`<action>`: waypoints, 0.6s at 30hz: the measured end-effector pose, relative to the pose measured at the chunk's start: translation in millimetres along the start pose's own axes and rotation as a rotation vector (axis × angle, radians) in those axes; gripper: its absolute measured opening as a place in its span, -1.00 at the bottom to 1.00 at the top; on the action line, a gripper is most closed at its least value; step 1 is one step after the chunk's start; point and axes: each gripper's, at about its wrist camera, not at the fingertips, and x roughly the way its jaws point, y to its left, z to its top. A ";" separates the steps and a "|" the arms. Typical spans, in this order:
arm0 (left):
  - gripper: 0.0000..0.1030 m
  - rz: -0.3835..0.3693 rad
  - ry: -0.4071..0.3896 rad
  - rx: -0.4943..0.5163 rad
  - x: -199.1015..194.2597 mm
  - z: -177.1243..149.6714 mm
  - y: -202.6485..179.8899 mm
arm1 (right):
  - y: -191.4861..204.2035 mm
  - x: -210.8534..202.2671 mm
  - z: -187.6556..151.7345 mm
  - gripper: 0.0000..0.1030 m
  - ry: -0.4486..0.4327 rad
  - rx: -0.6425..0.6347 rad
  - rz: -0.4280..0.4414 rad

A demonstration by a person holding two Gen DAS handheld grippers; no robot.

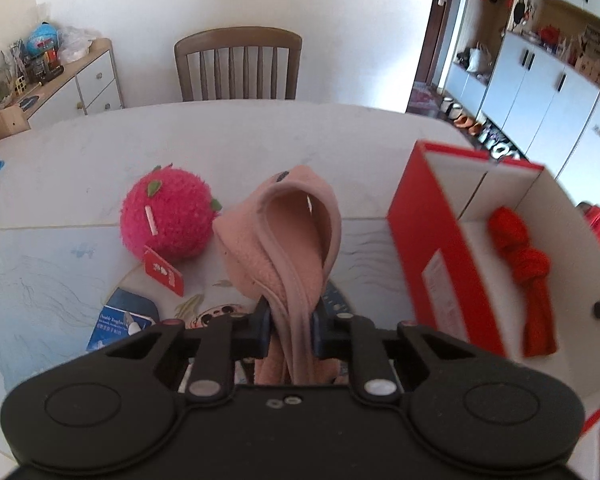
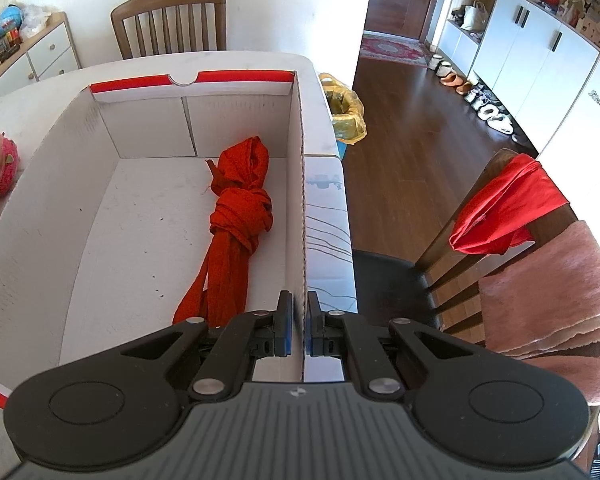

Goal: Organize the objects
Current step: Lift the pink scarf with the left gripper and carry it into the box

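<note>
Holding pink fleece garment in left gripper jaws, right gripper pinching red-and-white cardboard box wall; next: lowering garment beside knotted red cloth.

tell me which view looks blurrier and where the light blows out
Left wrist view: the red box looks motion-smeared, while the pink hat in the left gripper stays fairly sharp. Right wrist view: crisp on the red cloth, overexposed white wall top centre; both bend straight edges.
</note>
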 end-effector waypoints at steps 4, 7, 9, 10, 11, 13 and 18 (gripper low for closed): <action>-0.69 -0.059 -0.014 -0.011 -17.3 8.5 -5.7 | -1.4 0.3 0.3 -0.88 -0.002 0.001 0.007; -0.70 -0.119 -0.028 -0.018 -30.8 16.0 -12.6 | -1.6 0.3 0.8 -0.88 -0.004 0.000 0.011; -0.70 -0.155 -0.039 -0.016 -40.5 21.6 -17.8 | -1.2 0.1 0.8 -0.88 -0.005 -0.003 0.012; -0.70 -0.174 -0.046 -0.011 -45.6 24.7 -21.3 | -0.9 0.3 0.9 -0.88 -0.006 -0.005 0.012; -0.70 -0.193 -0.052 -0.007 -50.7 27.6 -24.4 | -1.2 0.3 0.9 -0.88 -0.006 -0.006 0.013; -0.70 -0.232 -0.065 0.000 -60.7 33.8 -31.9 | -1.6 0.5 0.9 -0.88 -0.006 -0.008 0.015; -0.70 -0.320 -0.076 0.017 -75.2 49.0 -57.5 | -2.4 -0.2 0.7 -0.89 -0.006 -0.015 0.018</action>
